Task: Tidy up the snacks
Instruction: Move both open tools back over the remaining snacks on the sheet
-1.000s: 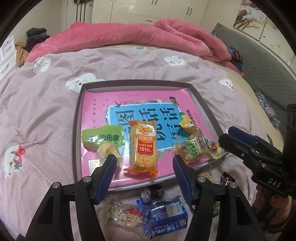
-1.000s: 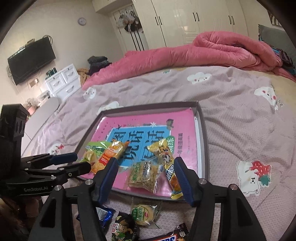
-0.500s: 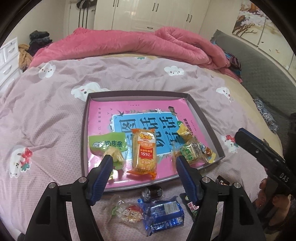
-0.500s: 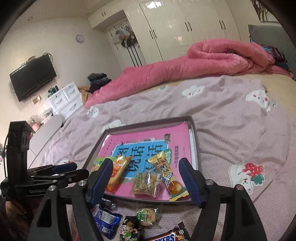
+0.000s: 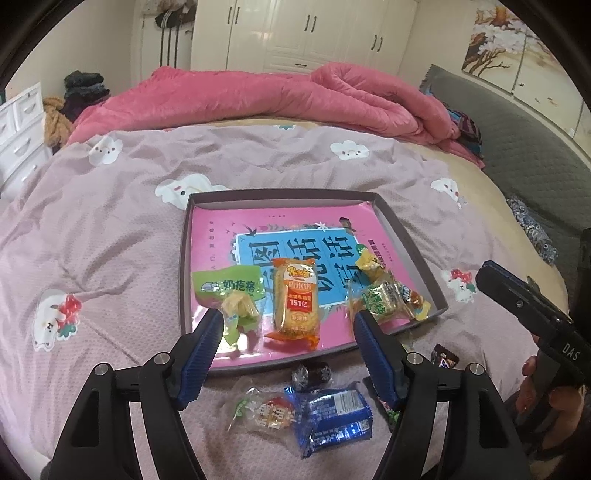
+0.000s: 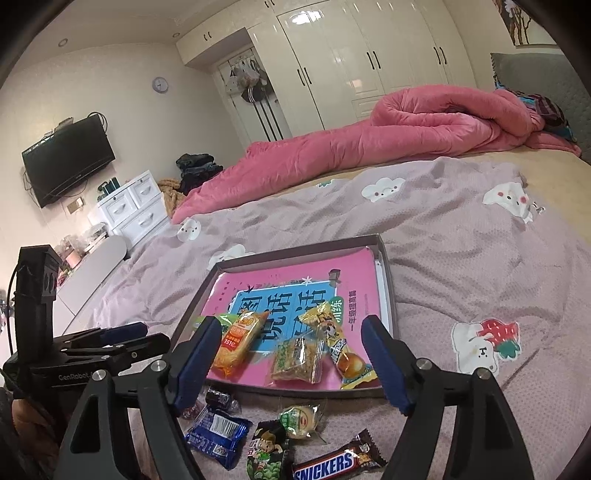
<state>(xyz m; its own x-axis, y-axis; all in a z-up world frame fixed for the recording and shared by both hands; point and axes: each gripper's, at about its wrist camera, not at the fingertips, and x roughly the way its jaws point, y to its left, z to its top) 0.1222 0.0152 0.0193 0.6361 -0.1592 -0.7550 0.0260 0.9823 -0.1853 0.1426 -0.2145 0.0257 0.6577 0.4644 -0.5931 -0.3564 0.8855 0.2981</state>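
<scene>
Nearest the left wrist camera, the left gripper [image 5: 286,325] is hanging with its jaws spread, having just been opening, and nothing is sitting between them; the right gripper [image 6: 291,336] is likewise standing spread and empty after widening. Loose snacks are lying on the bed [image 5: 110,229] below the grippers, around six o'clock: a blue packet [image 5: 332,417], a clear-wrapped candy [image 5: 266,410], a dark round sweet [image 5: 312,374], a green cartoon packet [image 6: 267,456], a round biscuit [image 6: 299,421] and one Snickers bar [image 6: 332,465], six in all. Just beyond them, at twelve o'clock, the tray [image 5: 184,258] is carrying a pink book [image 5: 221,229] and four snacks: a green pouch [image 5: 229,290], an orange rice cracker [image 5: 297,299], a small green-labelled pack [image 5: 380,299] and a yellow packet [image 5: 369,262]. Nothing is blocking the tray. Farther off, a pink quilt [image 5: 258,99] is lying bunched across the bed, with white wardrobes [image 5: 314,33] behind it.
</scene>
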